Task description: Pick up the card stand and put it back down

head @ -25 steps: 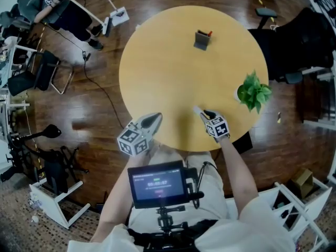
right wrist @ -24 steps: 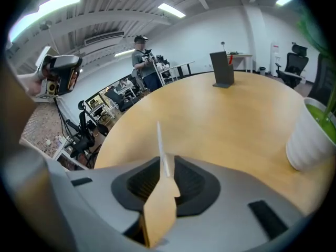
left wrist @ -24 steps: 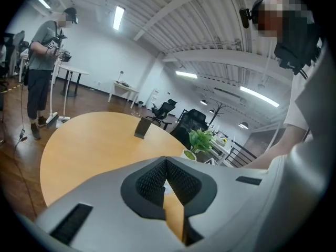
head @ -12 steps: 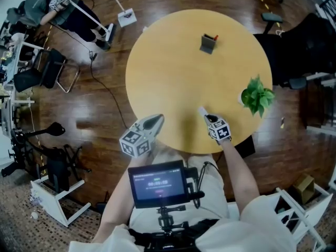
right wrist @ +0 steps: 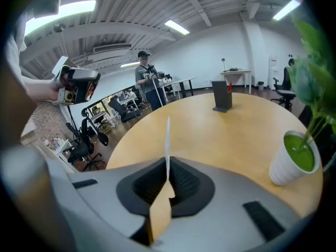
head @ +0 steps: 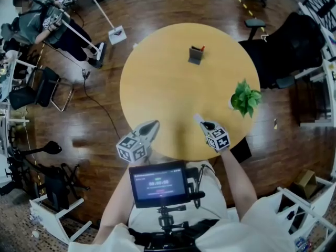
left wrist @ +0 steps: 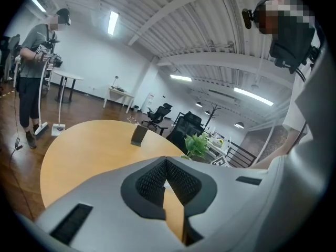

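Both grippers hover at the near table (head: 157,88) edge. Right gripper (right wrist: 168,178) jaws have just been closing and now pinch a thin white card (right wrist: 167,140), edge-on between the fingers. Left gripper (left wrist: 166,164) is closed and empty. Stand (head: 195,55) sits well beyond both fingertips, across the table, so the pick-up looks not yet begun.
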`<action>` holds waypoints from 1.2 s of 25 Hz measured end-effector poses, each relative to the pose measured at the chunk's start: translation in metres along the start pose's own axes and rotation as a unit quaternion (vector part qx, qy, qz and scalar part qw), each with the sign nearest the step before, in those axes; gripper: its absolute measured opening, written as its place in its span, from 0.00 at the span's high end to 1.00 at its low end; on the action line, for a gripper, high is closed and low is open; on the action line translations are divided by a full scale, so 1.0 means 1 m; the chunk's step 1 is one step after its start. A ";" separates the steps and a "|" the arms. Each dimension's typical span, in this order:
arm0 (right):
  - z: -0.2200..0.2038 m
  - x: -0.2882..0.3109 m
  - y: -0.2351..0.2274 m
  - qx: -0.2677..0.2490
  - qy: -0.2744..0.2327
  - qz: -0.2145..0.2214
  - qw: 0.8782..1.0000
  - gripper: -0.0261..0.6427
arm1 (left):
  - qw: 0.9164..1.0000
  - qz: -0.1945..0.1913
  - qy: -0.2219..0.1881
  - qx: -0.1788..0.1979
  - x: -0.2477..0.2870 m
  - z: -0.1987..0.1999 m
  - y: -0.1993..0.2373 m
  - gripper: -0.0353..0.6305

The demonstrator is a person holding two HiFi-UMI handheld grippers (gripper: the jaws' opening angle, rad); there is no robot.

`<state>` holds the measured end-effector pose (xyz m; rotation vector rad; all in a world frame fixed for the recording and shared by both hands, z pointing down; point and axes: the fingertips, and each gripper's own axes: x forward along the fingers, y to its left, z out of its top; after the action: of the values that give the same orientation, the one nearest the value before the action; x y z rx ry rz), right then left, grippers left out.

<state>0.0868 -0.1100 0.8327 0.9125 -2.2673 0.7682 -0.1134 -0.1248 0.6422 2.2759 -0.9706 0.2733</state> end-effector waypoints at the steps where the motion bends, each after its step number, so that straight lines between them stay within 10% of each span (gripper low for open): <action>1: 0.005 -0.007 0.002 0.001 -0.006 -0.001 1.000 0.93 | 1.000 -0.004 -0.002 0.002 0.001 0.003 -0.001 0.95; 30: 0.201 -0.163 0.068 -0.098 -0.094 -0.001 0.991 0.93 | 0.991 -0.126 -0.024 0.043 -0.013 0.101 -0.047 0.95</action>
<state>0.0764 -0.1385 0.5667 0.9259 -2.4537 0.4633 -0.0950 -0.1566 0.5363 2.4640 -0.6947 0.1547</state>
